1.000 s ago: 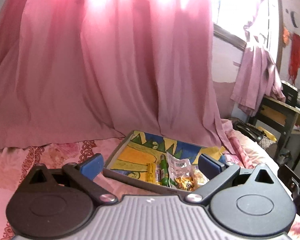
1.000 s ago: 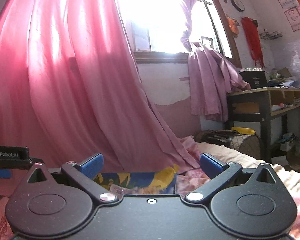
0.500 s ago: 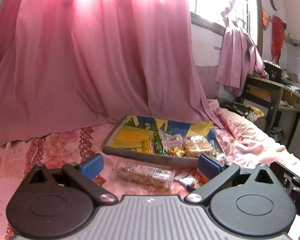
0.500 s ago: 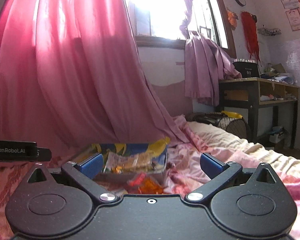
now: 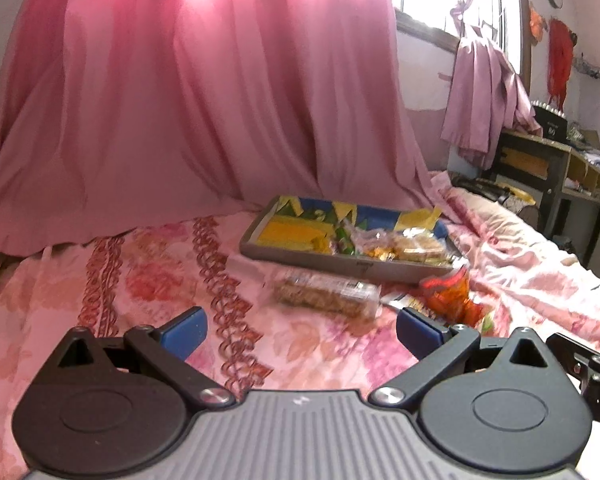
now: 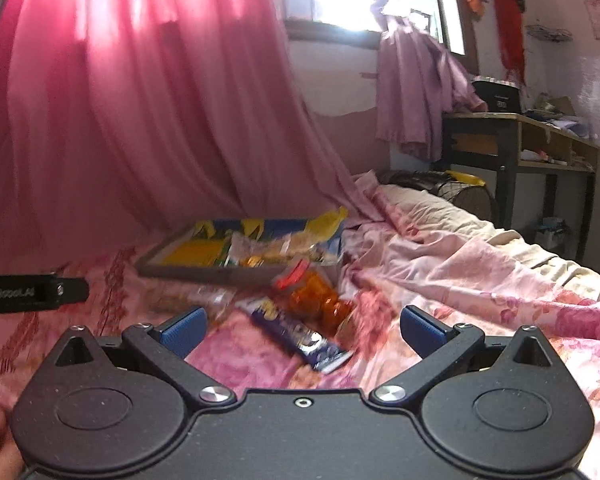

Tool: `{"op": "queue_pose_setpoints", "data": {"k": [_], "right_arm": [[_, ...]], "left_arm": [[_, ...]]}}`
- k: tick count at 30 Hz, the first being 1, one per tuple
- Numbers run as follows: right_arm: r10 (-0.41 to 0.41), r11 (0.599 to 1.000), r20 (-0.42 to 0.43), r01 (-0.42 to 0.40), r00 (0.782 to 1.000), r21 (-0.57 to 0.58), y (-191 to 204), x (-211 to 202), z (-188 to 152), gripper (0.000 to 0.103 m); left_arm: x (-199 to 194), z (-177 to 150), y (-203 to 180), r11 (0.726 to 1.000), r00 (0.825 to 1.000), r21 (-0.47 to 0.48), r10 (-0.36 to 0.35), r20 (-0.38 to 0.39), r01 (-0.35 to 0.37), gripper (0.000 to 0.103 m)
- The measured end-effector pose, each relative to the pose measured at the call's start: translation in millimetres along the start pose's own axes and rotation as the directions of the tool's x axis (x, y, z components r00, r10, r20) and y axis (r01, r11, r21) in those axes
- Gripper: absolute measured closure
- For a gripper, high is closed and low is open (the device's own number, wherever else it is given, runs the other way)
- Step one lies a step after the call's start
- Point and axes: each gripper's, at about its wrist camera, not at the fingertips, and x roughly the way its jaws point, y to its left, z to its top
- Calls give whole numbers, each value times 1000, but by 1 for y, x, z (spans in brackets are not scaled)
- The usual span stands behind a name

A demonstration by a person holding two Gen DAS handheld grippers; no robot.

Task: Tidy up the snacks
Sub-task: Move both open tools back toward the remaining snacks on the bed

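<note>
A grey tray point(image 5: 300, 258) with a blue and yellow lining sits on the pink floral bed and holds several snack packets point(image 5: 392, 242). In front of it lie a clear packet of brown bars point(image 5: 326, 294), an orange packet point(image 5: 450, 296) and a blue wrapper point(image 6: 296, 330). My left gripper point(image 5: 302, 330) is open and empty, above the bedsheet short of the clear packet. My right gripper point(image 6: 302, 326) is open and empty, with the blue wrapper and the orange packet point(image 6: 320, 300) between its fingers' line of sight. The tray also shows in the right wrist view point(image 6: 204, 272).
Pink curtains point(image 5: 204, 92) hang right behind the tray. A rumpled blanket point(image 6: 460, 256) lies to the right of the snacks. A dark desk point(image 6: 516, 140) stands at the far right by the wall. The left gripper's side point(image 6: 28, 292) shows at the right view's left edge.
Both grippers have pulled back and tilted down. The tray now sits farther away, and the loose packets in front of it have come into view. Both stay open.
</note>
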Motion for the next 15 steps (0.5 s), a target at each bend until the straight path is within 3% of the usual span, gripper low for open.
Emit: {"op": "queue_pose_setpoints", "data": {"k": [8, 15], "right_arm": [[2, 1000, -69, -4, 998, -30, 6, 6, -5, 1], [-32, 999, -185, 31, 982, -8, 2, 27, -7, 1]], "left_arm": [[7, -18, 6, 1000, 999, 29, 10, -49, -9, 0], [22, -21, 9, 999, 996, 36, 0, -93, 4, 0]]}}
